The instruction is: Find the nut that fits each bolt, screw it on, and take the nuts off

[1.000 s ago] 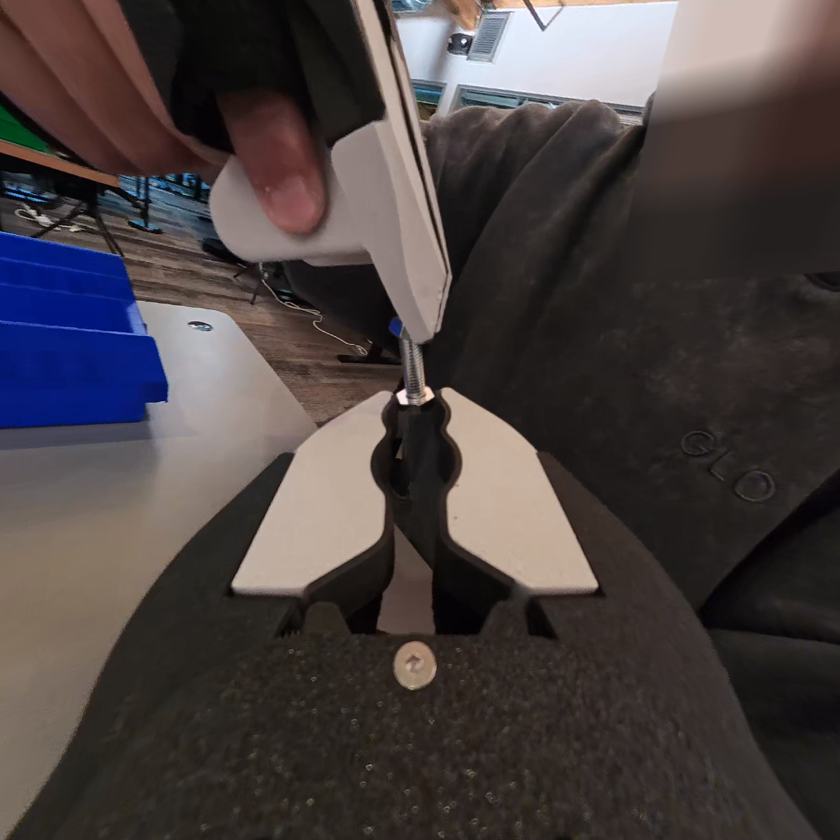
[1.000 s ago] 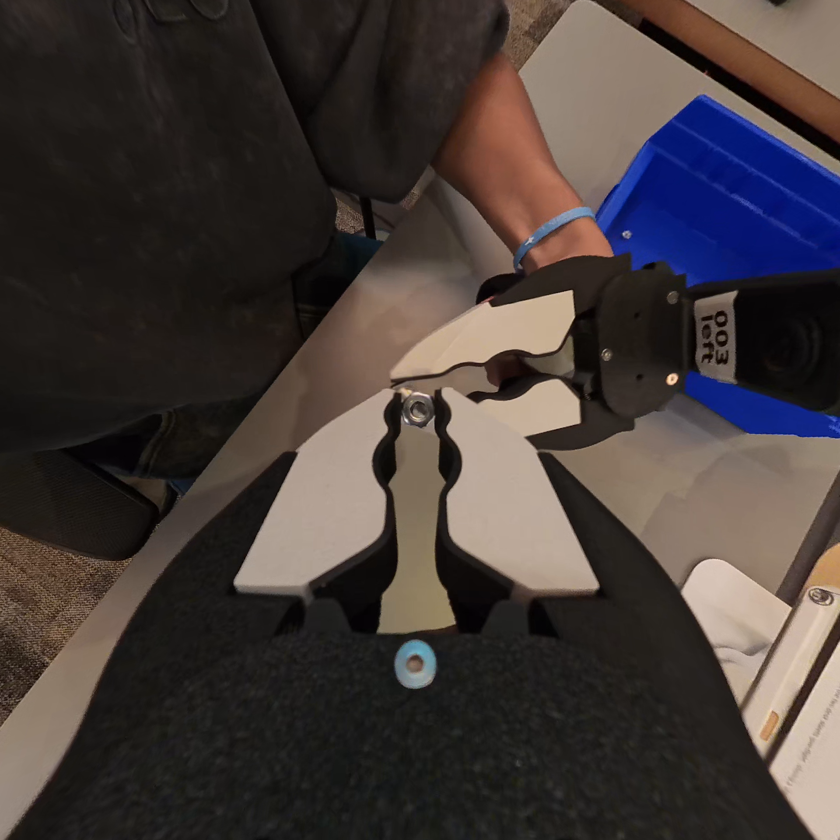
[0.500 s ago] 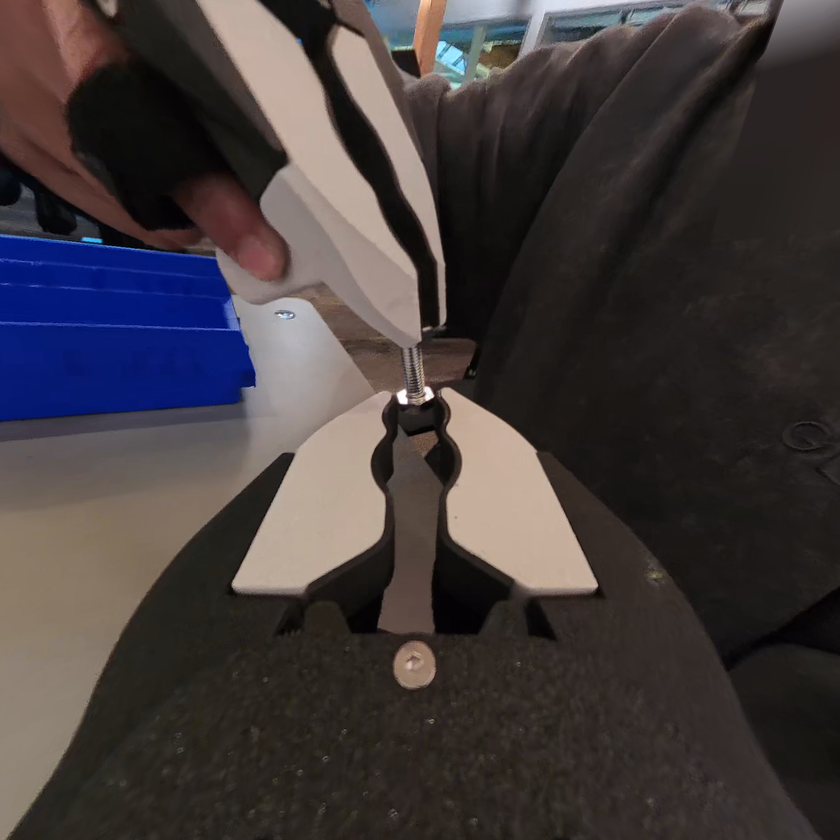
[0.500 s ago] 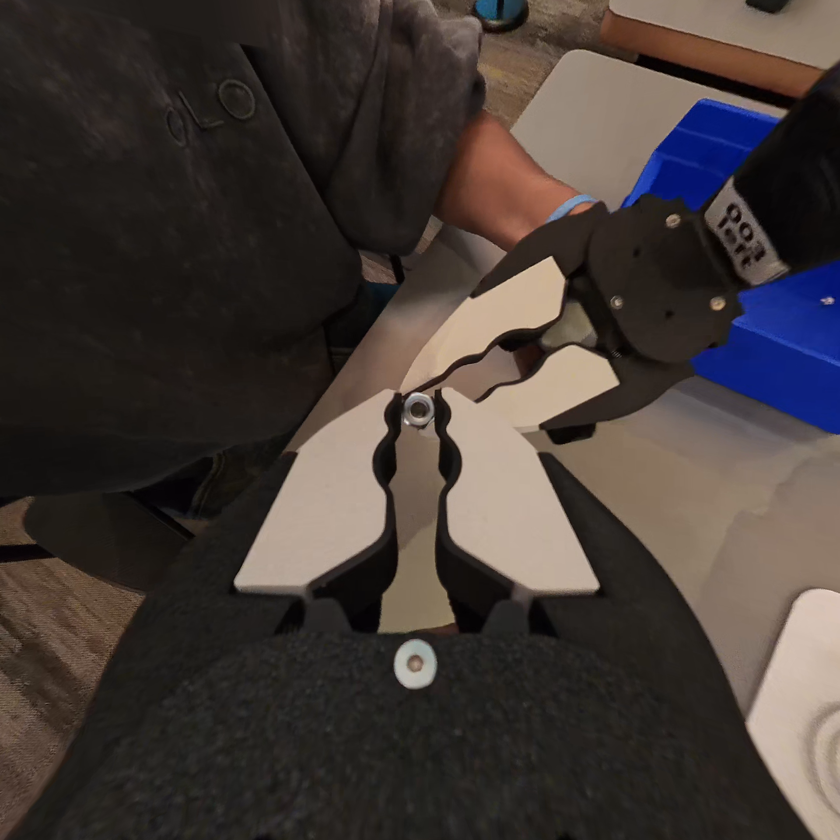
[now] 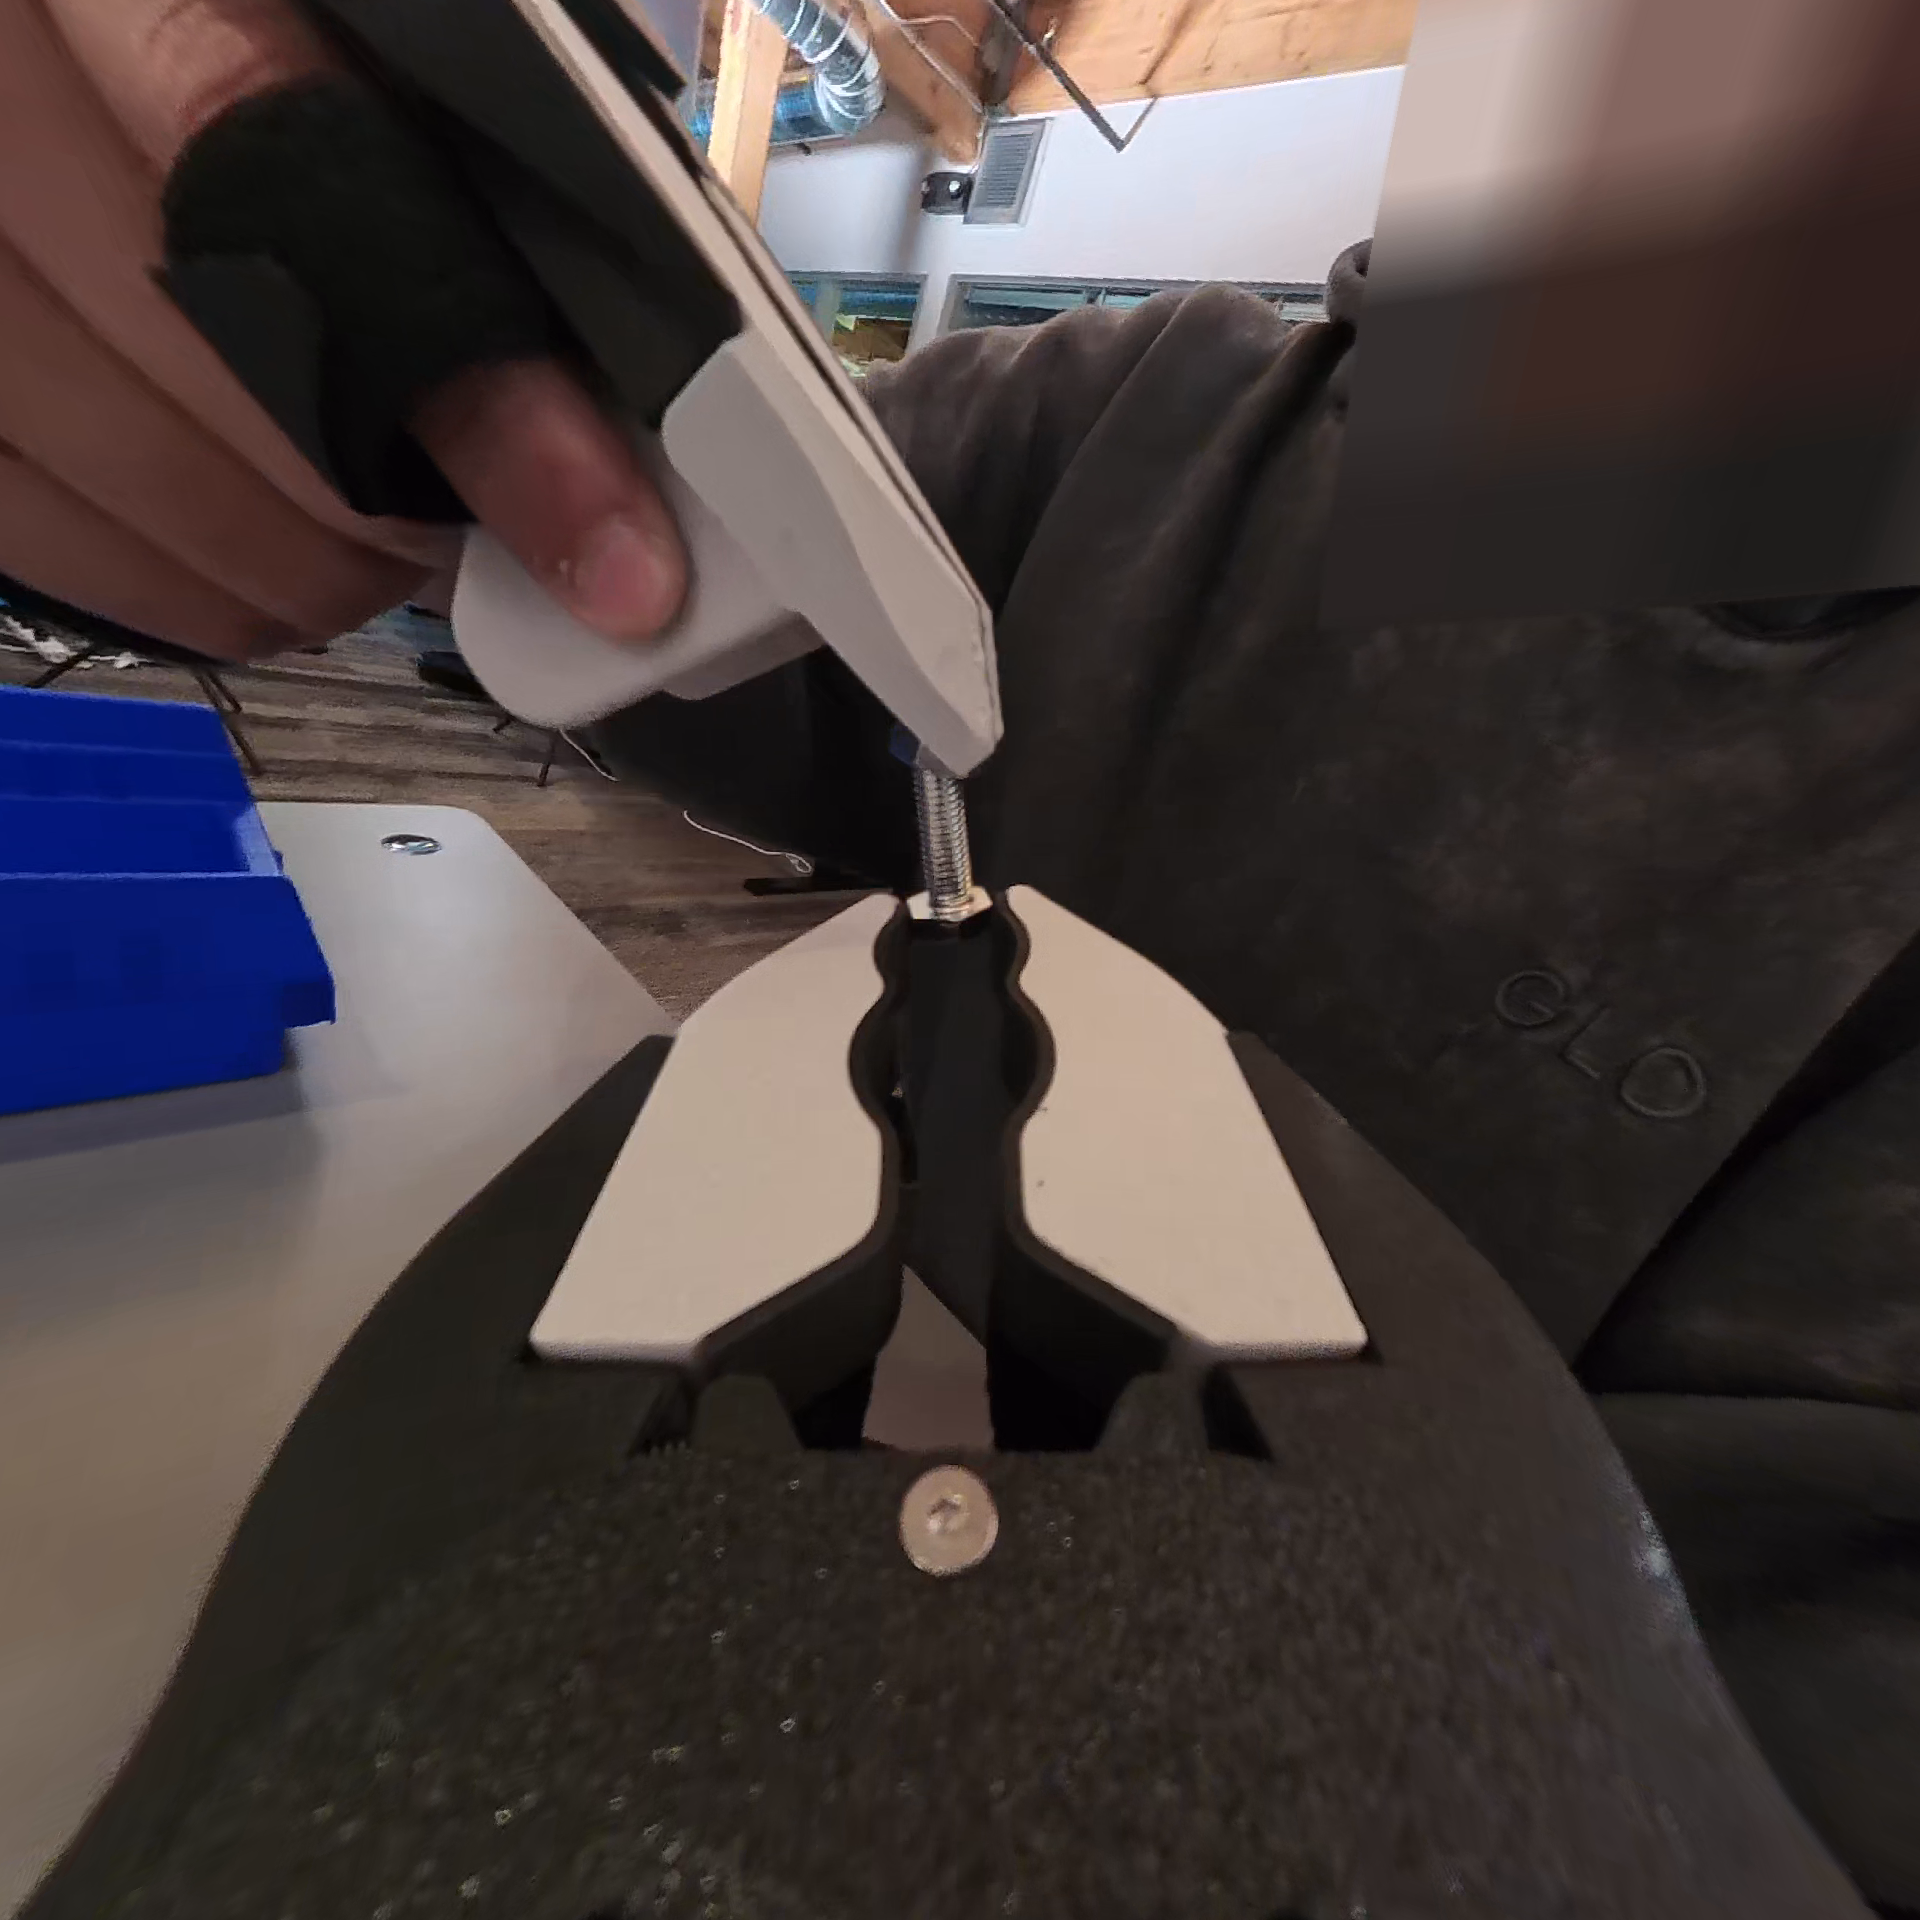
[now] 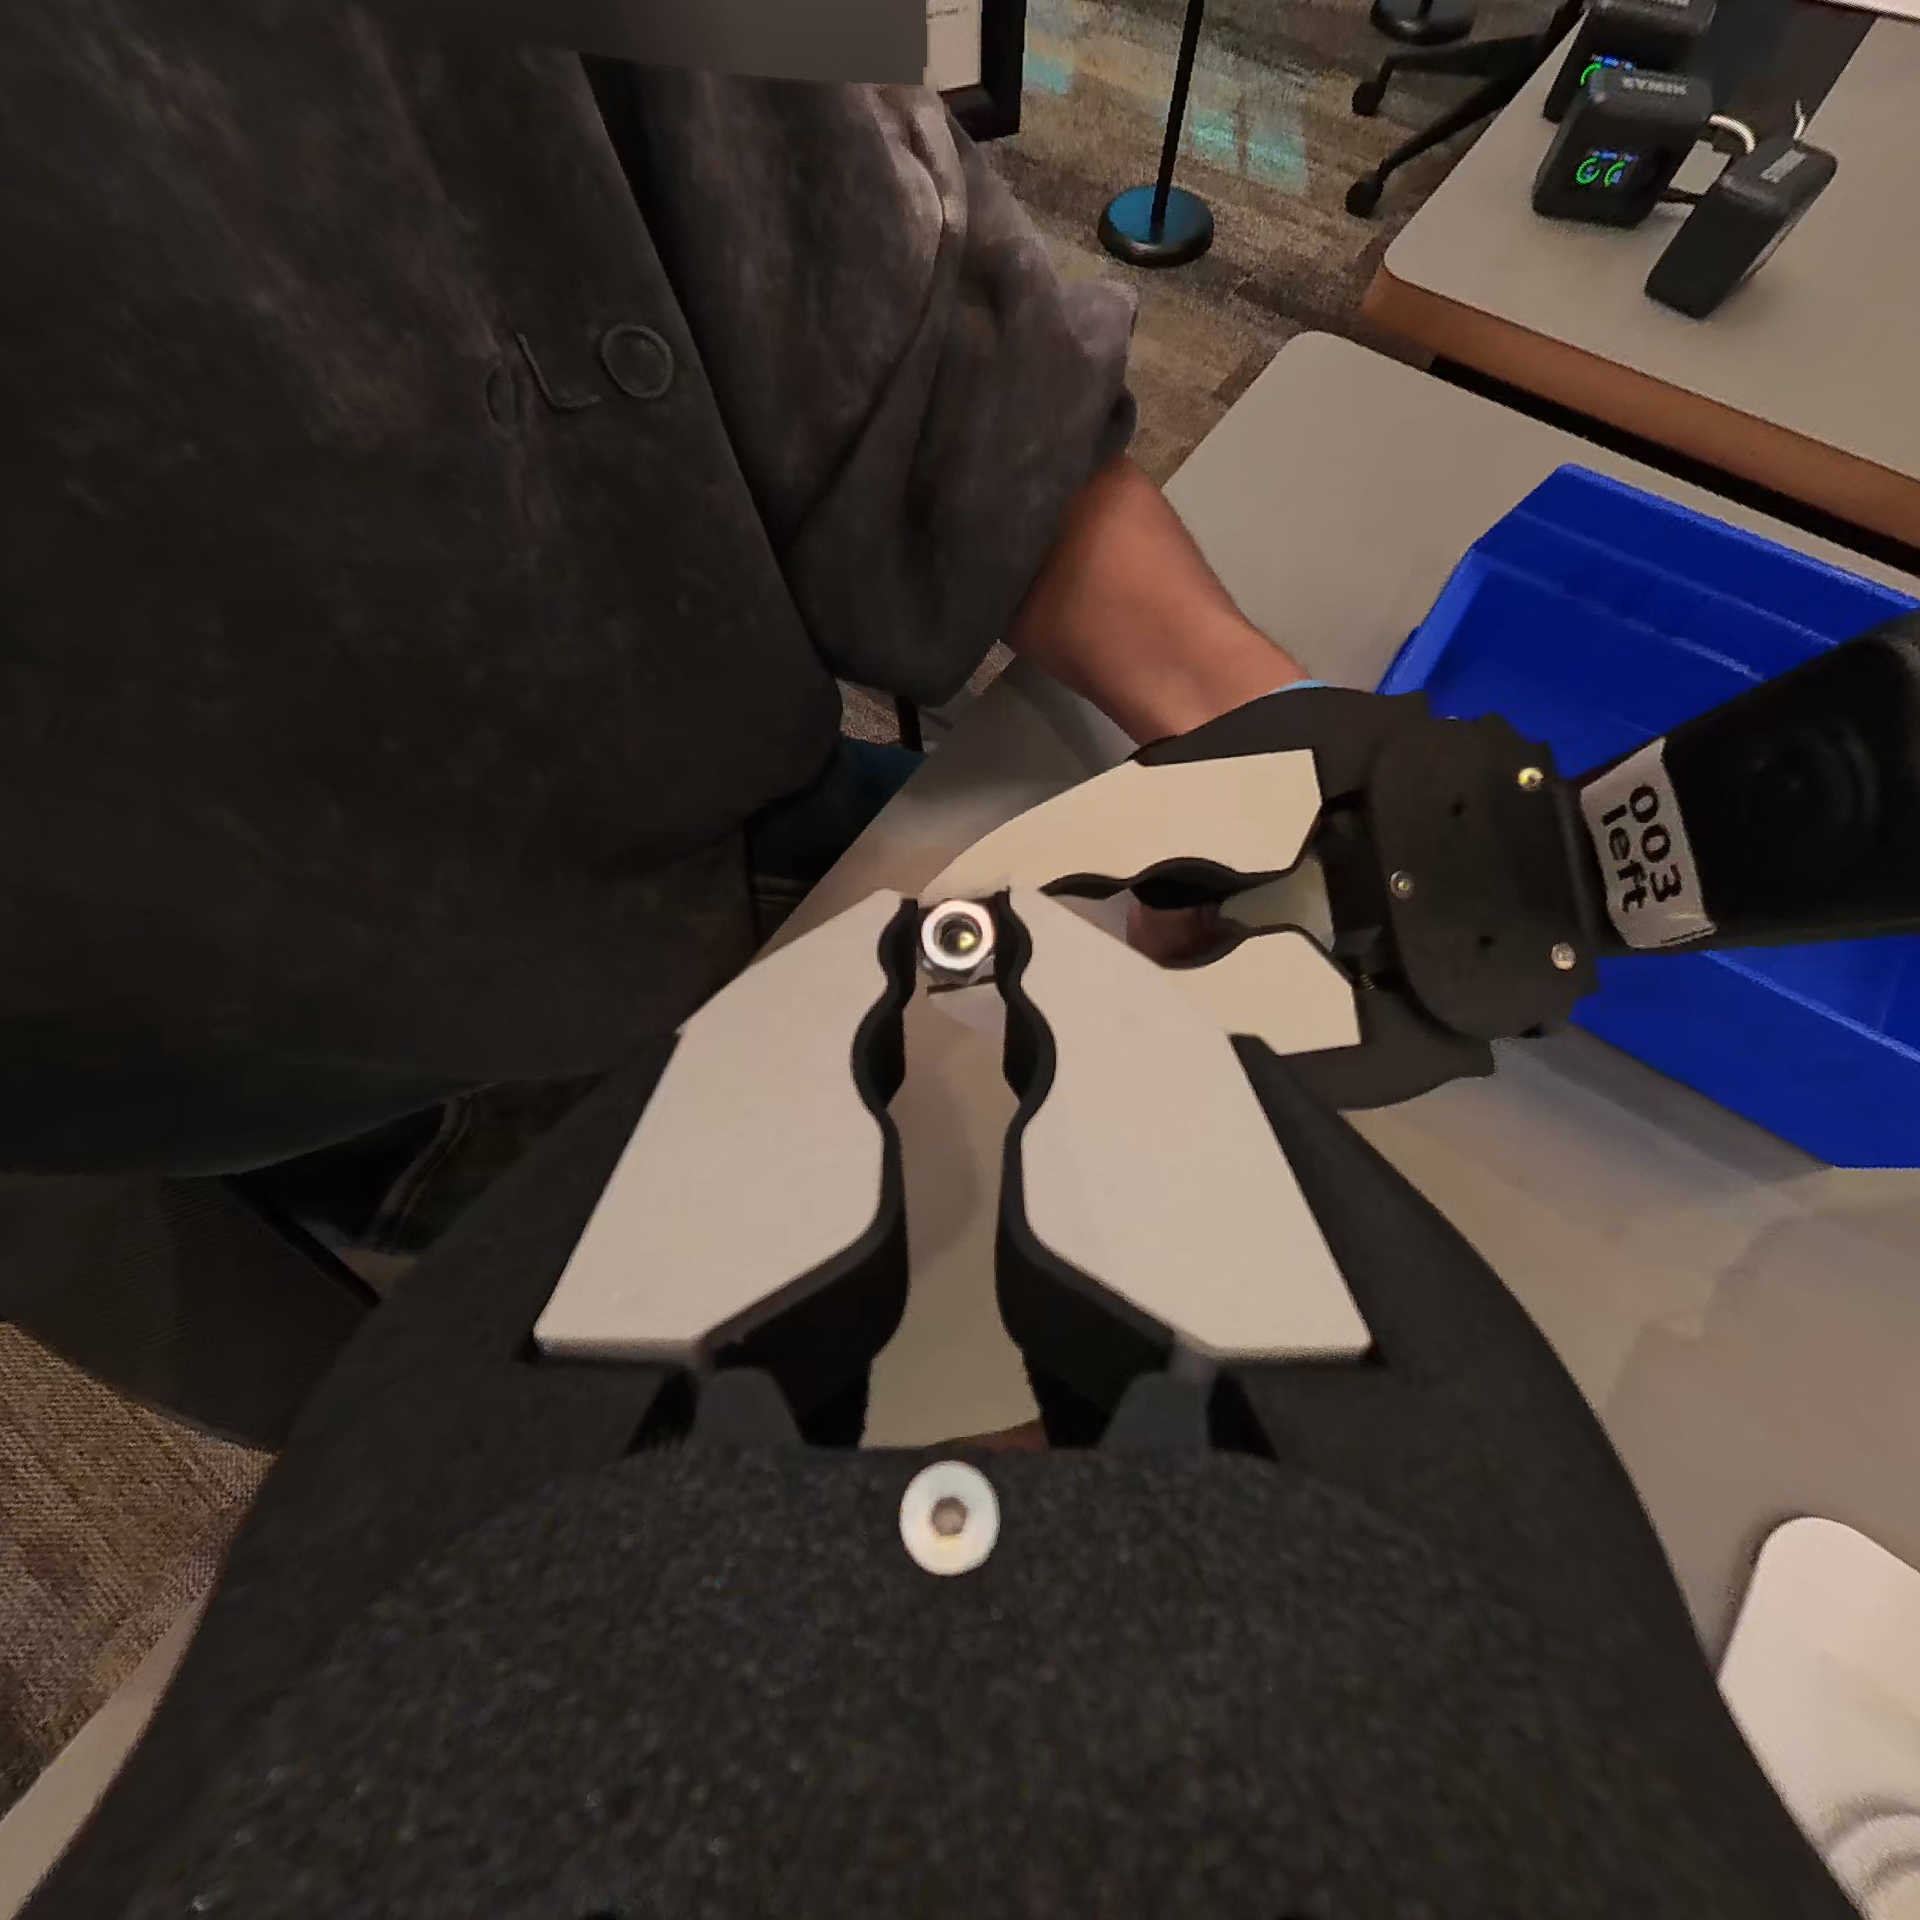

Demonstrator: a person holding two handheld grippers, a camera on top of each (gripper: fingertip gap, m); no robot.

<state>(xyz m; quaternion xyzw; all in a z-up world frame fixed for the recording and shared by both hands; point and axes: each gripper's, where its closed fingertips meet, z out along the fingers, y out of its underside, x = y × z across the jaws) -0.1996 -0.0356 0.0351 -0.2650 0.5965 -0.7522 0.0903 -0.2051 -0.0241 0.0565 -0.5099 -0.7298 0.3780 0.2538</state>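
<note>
Bolt (image 5: pixel 940 840) is held upright in the air above the tabletop (image 5: pixel 156 1195) edge, close to the person's dark sweatshirt (image 5: pixel 1455 831).

Left claw (image 5: pixel 948 920) is narrowed almost fully, tips pinched on the nut (image 5: pixel 948 911) at the lower end of the thread. Right claw (image 5: pixel 966 743) is closed down on the upper end of the bolt. In the right wrist view the shiny bolt end is seen between its tips.

Handling, judged:
- Both parts are small, light, rigid steel, not fragile.
- Surfaces are smooth and slippery, so either is easily dropped or spun out of a tip pinch.
- The nut is best taken across two opposite flats.
- The bolt is best taken at the head end, leaving the thread free.
- The axis should be kept straight to avoid cross-threading.

Blue bin (image 5: pixel 125 935) sits well apart on the tabletop.
</note>
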